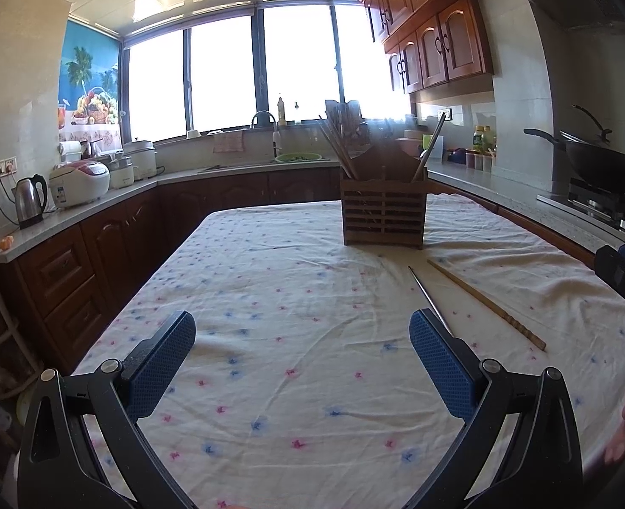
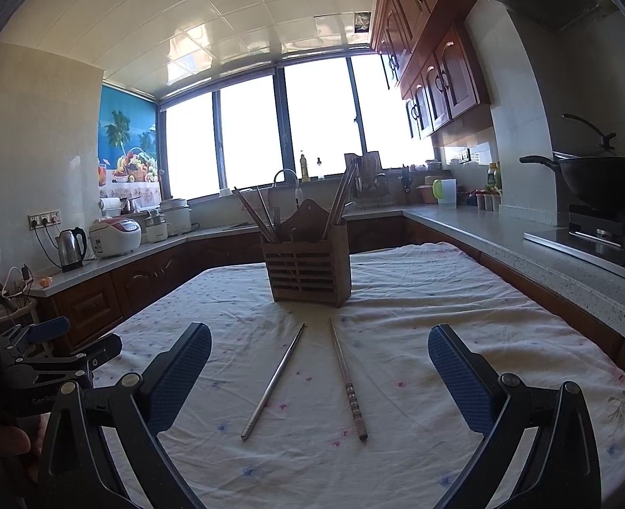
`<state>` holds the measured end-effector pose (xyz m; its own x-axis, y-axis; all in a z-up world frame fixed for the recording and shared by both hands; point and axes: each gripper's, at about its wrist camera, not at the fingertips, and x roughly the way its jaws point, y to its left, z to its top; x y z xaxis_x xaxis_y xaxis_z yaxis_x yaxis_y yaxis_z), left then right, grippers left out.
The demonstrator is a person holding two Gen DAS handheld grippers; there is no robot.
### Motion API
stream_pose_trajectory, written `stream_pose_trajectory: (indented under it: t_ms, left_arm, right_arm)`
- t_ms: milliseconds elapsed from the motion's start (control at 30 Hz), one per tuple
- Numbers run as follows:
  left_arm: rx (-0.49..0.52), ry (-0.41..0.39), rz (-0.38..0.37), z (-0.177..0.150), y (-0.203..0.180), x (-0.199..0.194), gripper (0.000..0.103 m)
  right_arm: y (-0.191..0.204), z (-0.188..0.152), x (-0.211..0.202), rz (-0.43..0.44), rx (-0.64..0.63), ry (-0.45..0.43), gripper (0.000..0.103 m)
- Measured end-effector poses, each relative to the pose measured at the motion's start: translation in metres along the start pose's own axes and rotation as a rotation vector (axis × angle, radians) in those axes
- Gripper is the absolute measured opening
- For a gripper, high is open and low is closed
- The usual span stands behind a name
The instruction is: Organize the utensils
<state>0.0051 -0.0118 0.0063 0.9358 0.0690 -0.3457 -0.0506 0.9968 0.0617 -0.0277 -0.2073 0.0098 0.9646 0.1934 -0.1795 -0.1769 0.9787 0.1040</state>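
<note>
A: Where do the utensils sit?

B: In the right wrist view, two chopsticks lie loose on the flowered cloth [image 2: 418, 309] that covers the counter. The metal chopstick [image 2: 273, 381] runs from about 12 o'clock down toward 7 o'clock, and the wooden chopstick [image 2: 347, 379] beside it runs from 12 down toward 5; they are near each other at the far tips and spread apart toward the camera, not touching.

A: And the holder?

B: The slatted wooden utensil holder [image 2: 308, 271] stands upright at 12 o'clock beyond them, with chopsticks [image 2: 253, 214] leaning out of its left compartment and more sticks [image 2: 341, 199] out of its right one.

A: The right gripper?

B: The right gripper [image 2: 319, 375] is spread wide and holds nothing, hanging above the cloth with both chopsticks seen between its blue pads (neither pad touches them).

A: The left one?

B: The left gripper [image 1: 302, 364] is likewise released and empty over bare cloth. From its camera the same metal chopstick [image 1: 427, 297] and wooden chopstick [image 1: 484, 302] lie at about 2 o'clock, outside its right finger, and the holder [image 1: 383, 210] stands at 1 o'clock.

A: Anything else?

B: A wok [image 2: 605, 182] sits on the stove at 3 o'clock, a kettle [image 2: 71, 248] at 9.
</note>
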Motion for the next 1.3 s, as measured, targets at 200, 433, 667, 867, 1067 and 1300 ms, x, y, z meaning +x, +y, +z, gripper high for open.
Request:
stream_pose_trajectory:
  t_ms: [200,433,667,867,1067,1300]
  left_arm:
    - [0.003,0.001,-0.006,0.0001,0.0005,-0.0004,0.103]
    - [0.007,0.002,-0.008,-0.0007,0.0001,0.0003,0.103]
    - [0.005,0.002,-0.009,-0.0006,0.0000,0.0001,0.103]
    - [0.009,0.002,-0.013,-0.0005,-0.0005,0.0007,0.103]
    - [0.011,0.002,-0.013,-0.0003,-0.0011,0.0019,0.103]
    - [0.011,0.002,-0.015,0.0005,-0.0007,0.0014,0.103]
  right_arm:
    - [0.0001,0.0001,0.0002,-0.001,0.001,0.000,0.103]
    - [0.0011,0.0001,0.0012,-0.001,0.002,0.006,0.103]
    - [0.0034,-0.0006,0.0017,0.000,0.004,0.008,0.103]
    - [0.0044,-0.0010,0.0019,0.001,0.004,0.006,0.103]
    - [0.0042,-0.0011,0.0024,0.001,0.006,0.006,0.103]
    - [0.0044,-0.0009,0.0023,0.001,0.007,0.007,0.103]
